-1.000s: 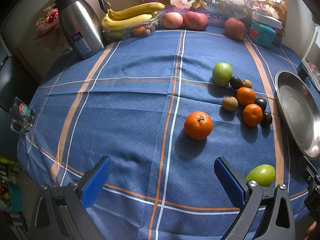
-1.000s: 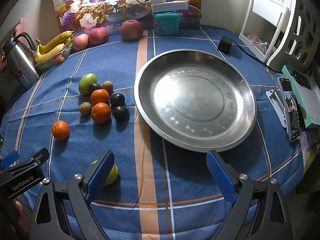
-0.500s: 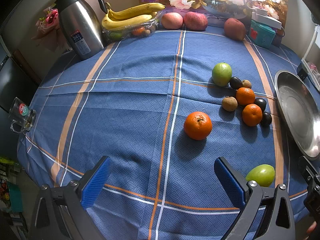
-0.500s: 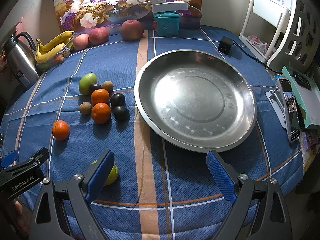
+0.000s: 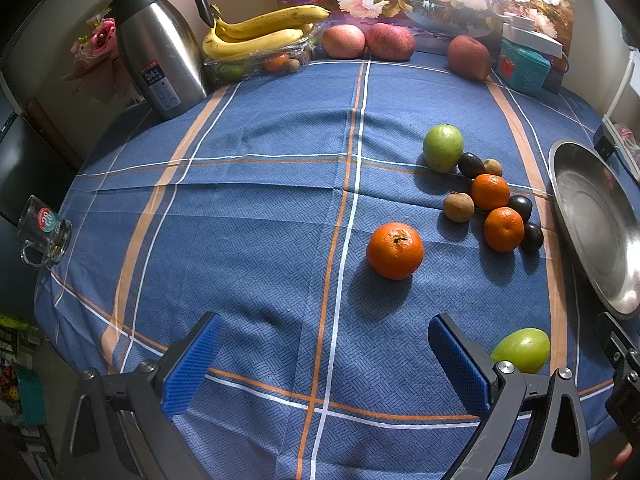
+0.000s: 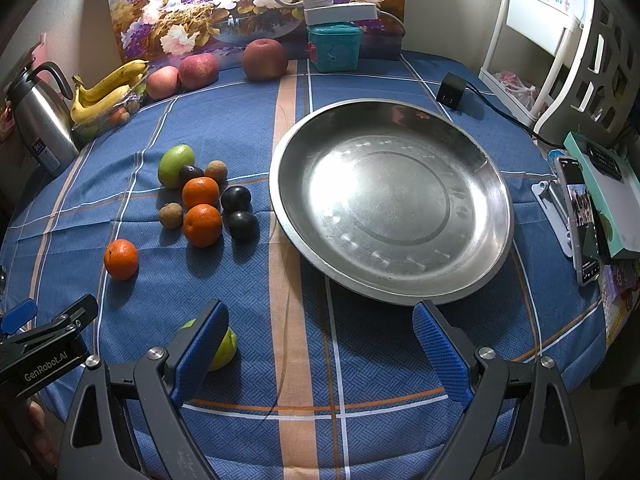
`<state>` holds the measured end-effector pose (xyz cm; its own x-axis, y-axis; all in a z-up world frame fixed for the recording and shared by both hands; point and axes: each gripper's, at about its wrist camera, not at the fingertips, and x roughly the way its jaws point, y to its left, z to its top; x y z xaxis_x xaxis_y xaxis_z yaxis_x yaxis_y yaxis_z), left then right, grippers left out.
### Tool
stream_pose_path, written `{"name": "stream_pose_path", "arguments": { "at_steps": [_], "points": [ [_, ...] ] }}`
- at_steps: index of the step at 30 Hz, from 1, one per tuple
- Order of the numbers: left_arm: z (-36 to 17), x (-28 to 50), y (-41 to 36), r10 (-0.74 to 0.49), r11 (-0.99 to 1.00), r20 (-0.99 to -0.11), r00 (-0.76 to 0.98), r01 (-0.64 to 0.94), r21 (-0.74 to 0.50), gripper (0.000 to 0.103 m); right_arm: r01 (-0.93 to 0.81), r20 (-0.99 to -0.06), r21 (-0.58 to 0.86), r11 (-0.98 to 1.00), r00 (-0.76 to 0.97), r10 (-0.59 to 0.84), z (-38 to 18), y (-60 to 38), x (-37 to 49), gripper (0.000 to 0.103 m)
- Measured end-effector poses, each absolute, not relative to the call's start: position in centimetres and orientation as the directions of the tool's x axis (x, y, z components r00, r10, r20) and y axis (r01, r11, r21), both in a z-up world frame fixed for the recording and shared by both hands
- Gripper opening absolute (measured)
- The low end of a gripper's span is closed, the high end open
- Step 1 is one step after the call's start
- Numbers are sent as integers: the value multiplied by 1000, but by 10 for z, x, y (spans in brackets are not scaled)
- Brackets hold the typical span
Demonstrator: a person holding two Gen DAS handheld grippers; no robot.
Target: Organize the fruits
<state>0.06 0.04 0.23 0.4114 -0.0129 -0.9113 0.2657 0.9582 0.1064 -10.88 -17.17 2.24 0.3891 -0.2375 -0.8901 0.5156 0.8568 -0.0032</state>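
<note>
1. Left wrist view: my left gripper (image 5: 320,364) hovers over the blue-clothed surface (image 5: 248,220), jaws wide and holding nothing; a lone orange (image 5: 395,251) lies just ahead; a green fruit (image 5: 521,350) sits beside my right-hand finger.
2. Right wrist view: my right gripper (image 6: 320,354) has its jaws wide, holding nothing; the steel plate (image 6: 496,184) lies ahead; clustered fruits (image 6: 202,196) lie left of it.

Glossy metal tray (image 6: 494,240) on woven, matt cloth tablecloth (image 6: 280,320).
</note>
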Motion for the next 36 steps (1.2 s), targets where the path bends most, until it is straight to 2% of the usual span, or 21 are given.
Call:
{"name": "stream_pose_path", "arguments": {
  "at_steps": [15, 24, 36],
  "points": [
    [-1, 1, -3, -10, 957, -916, 401, 269, 108, 103, 500, -897, -12, 866, 378, -231, 19, -168, -105, 94],
    [-11, 11, -1, -12, 960, -927, 374, 262, 94, 103, 437, -916, 12, 900, 365, -165, 8, -158, -93, 94],
    [-23, 31, 5, -139, 966, -933, 332, 251, -55, 103, 342, -943, 76, 937, 330, -44, -14, -131, -67, 94]
  ]
}}
